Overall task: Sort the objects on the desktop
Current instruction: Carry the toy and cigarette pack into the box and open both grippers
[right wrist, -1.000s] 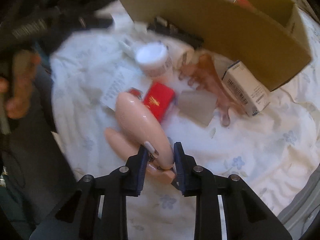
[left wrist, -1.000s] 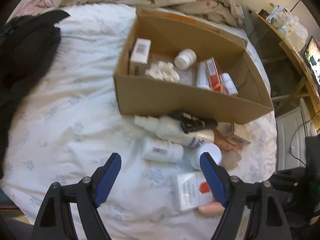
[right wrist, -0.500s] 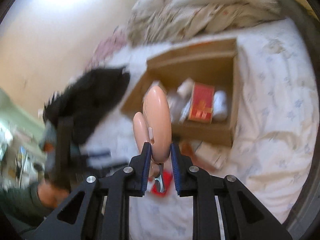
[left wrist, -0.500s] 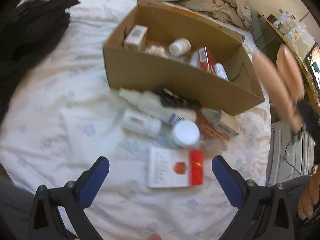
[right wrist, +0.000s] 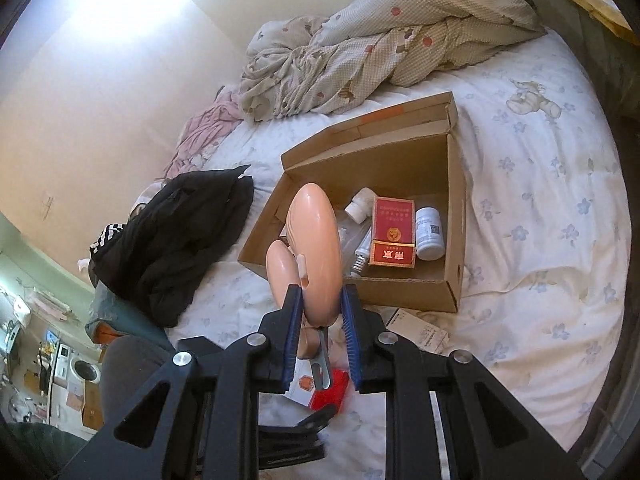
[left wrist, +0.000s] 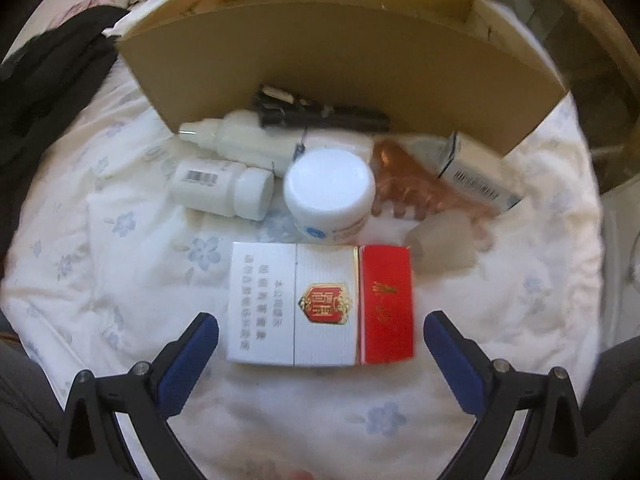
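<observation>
My left gripper [left wrist: 321,338] is open, low over the bed, its blue fingers either side of a white and red carton [left wrist: 320,308] lying flat. Behind it lie a white jar [left wrist: 329,190], a small white bottle [left wrist: 222,188], a larger white bottle [left wrist: 244,142], a brown comb [left wrist: 416,188], a black object [left wrist: 320,114] and a small box [left wrist: 476,174], all against the cardboard box [left wrist: 340,68]. My right gripper [right wrist: 321,314] is shut on a peach-coloured hair clip [right wrist: 316,244], held high over the cardboard box [right wrist: 454,220], which holds a red carton [right wrist: 392,232] and white bottles.
A black garment [right wrist: 176,232] lies on the bed left of the box. A crumpled blanket [right wrist: 380,36] is bunched at the far end. A frosted plastic piece [left wrist: 444,246] lies right of the carton. A desk edge [left wrist: 600,80] stands to the right.
My left gripper has dropped close to the white and red carton, which now lies between its fingers. My right gripper has lifted the hair clip from the bed to high above the box.
</observation>
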A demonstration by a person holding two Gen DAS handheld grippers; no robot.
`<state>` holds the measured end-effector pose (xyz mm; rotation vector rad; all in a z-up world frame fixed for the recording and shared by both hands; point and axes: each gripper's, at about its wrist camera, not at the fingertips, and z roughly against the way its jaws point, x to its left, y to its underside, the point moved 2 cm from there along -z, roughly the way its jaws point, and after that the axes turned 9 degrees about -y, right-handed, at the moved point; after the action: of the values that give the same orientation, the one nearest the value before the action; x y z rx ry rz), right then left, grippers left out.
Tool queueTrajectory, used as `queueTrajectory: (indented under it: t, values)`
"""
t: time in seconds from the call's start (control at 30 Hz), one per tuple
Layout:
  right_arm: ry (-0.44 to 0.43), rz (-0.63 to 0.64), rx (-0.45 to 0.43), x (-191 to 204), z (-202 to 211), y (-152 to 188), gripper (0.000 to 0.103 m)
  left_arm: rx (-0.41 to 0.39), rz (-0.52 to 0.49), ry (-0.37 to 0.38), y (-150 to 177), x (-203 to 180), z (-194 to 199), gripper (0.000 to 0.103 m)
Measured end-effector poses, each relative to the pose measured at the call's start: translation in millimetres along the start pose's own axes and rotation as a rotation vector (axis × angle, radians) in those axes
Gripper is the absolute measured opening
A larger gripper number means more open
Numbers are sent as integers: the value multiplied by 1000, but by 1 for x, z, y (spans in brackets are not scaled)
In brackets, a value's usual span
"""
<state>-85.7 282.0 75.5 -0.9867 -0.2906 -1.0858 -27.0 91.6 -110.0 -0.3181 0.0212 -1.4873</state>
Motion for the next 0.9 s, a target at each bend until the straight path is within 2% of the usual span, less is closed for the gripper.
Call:
queueTrajectory:
  t: [0.1,0.43,0.47,0.5,0.8,0.9]
  values:
    - [14,15,8,0,-6,1,22,34,7,27,4,1,-15,103]
    - [28,36,52,2,-23,5,22,43,-9,89,4,9,-24,102]
    - [31,39,55,2,-25,6,22,33,-12,88,5,10,-22,93]
    - [37,43,59,2,-27,6,22,13,-20,73,5,11,-19,90]
    - [59,36,74,-1,-30,9,22,-78,-75,153,10,17,30,89]
    - [58,30,71,-2,-29,8,22,-137,-110,163,7,28,53,90]
